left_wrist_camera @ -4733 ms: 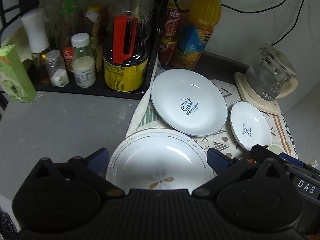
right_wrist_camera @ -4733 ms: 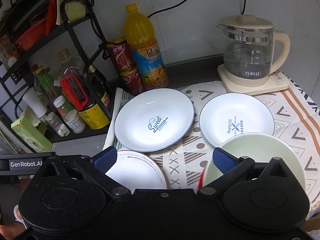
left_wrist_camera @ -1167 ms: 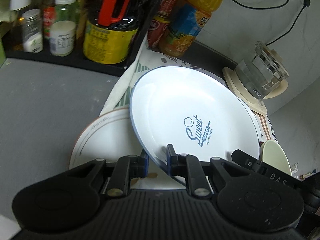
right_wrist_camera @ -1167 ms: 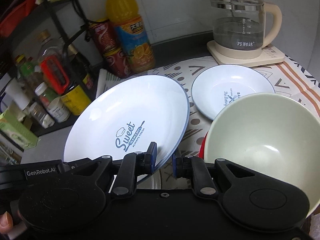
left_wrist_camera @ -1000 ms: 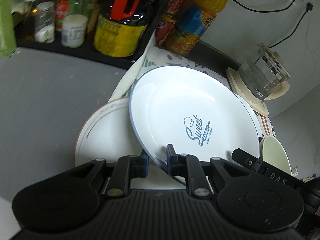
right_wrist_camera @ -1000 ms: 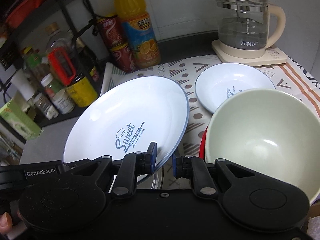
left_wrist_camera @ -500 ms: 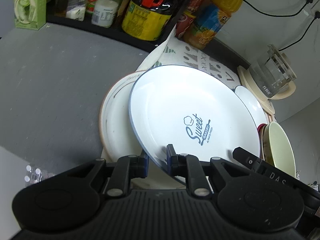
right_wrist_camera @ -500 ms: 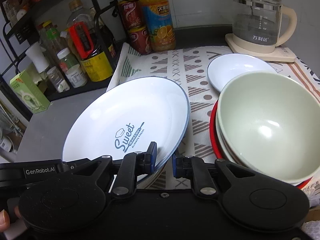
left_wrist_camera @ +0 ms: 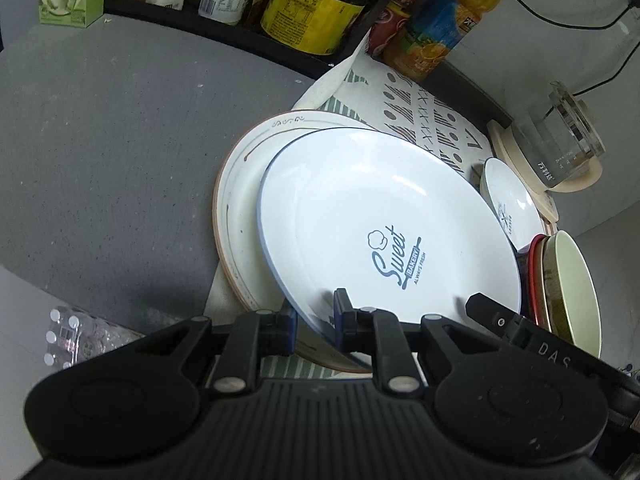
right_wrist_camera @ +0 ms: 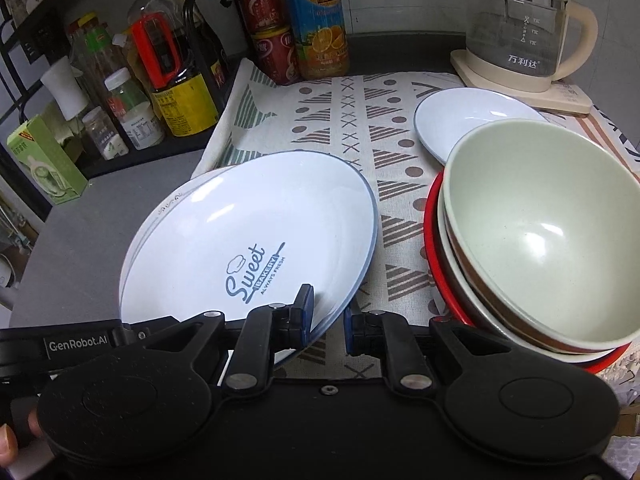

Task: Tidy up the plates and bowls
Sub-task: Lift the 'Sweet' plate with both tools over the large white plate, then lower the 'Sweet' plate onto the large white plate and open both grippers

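Observation:
A white blue-rimmed "Sweet" plate [left_wrist_camera: 380, 208] [right_wrist_camera: 248, 224] is held tilted, low over a larger cream plate with a brown rim [left_wrist_camera: 240, 188] [right_wrist_camera: 172, 202]; I cannot tell whether they touch. My left gripper [left_wrist_camera: 314, 316] is shut on the Sweet plate's near rim. My right gripper [right_wrist_camera: 326, 316] is shut on the same rim further right. A small white plate [right_wrist_camera: 468, 120] lies on the patterned cloth [right_wrist_camera: 348, 128]. A pale green bowl [right_wrist_camera: 544, 240] tops a stack of bowls on a red plate [right_wrist_camera: 432, 248] at the right.
A glass kettle [right_wrist_camera: 520, 28] stands at the back right. A juice bottle [right_wrist_camera: 320, 28], cans and a black rack of bottles [right_wrist_camera: 168, 80] line the back left, with a green box [right_wrist_camera: 44, 160] beside them. Grey counter [left_wrist_camera: 112, 140] lies to the left.
Both grippers were open 4.7 s ago and are now shut on the Sweet plate. In the last second it has come back from the cloth and down over the cream plate.

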A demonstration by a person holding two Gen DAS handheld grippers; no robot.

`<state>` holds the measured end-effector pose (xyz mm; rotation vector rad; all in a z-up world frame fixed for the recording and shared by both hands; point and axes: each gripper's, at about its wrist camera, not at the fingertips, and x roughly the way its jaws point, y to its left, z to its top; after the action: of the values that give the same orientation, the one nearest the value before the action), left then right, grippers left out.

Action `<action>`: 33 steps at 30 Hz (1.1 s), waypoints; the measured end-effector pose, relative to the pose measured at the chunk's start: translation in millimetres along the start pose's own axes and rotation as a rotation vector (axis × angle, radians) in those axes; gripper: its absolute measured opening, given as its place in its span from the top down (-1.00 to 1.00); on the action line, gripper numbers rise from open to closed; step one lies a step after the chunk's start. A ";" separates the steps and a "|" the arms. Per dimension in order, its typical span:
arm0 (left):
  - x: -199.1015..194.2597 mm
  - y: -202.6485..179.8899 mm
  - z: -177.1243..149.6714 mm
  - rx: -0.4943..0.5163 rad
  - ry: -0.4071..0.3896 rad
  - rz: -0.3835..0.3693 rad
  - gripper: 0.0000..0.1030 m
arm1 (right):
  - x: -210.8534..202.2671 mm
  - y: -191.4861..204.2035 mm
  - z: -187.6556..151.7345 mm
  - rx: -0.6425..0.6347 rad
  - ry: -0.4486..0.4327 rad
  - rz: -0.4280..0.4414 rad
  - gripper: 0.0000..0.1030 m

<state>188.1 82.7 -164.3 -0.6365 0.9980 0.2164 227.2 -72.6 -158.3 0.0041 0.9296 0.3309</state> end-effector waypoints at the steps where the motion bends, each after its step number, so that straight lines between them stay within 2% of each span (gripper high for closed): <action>1: 0.5 -0.5 1.3 0.004 0.004 0.005 0.68 | 0.9 0.8 -0.3 0.001 0.002 -0.002 0.71; 5: 0.2 -2.1 8.0 0.018 0.031 0.013 0.66 | 2.9 2.2 1.0 0.010 0.005 -0.006 0.72; 7: -3.4 -4.5 11.3 0.043 0.030 0.052 0.65 | 3.5 1.5 2.2 0.014 0.002 -0.012 0.73; 12: -17.8 -4.9 20.5 0.084 0.000 0.065 0.39 | 5.2 1.9 4.5 0.010 -0.005 -0.023 0.74; 14: -20.1 -5.4 24.4 0.099 -0.011 0.084 0.36 | 7.3 3.6 3.8 0.005 -0.004 -0.029 0.74; 21: -11.4 7.5 29.5 0.071 0.006 0.124 0.30 | 12.9 9.1 1.2 -0.010 0.013 -0.045 0.70; 33: 10.6 18.3 29.7 0.033 0.023 0.115 0.30 | 26.5 11.0 2.5 -0.022 0.035 -0.047 0.62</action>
<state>206.8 113.6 -169.2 -0.5528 1.0597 0.2934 240.7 -54.3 -176.0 -0.0439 0.9597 0.2980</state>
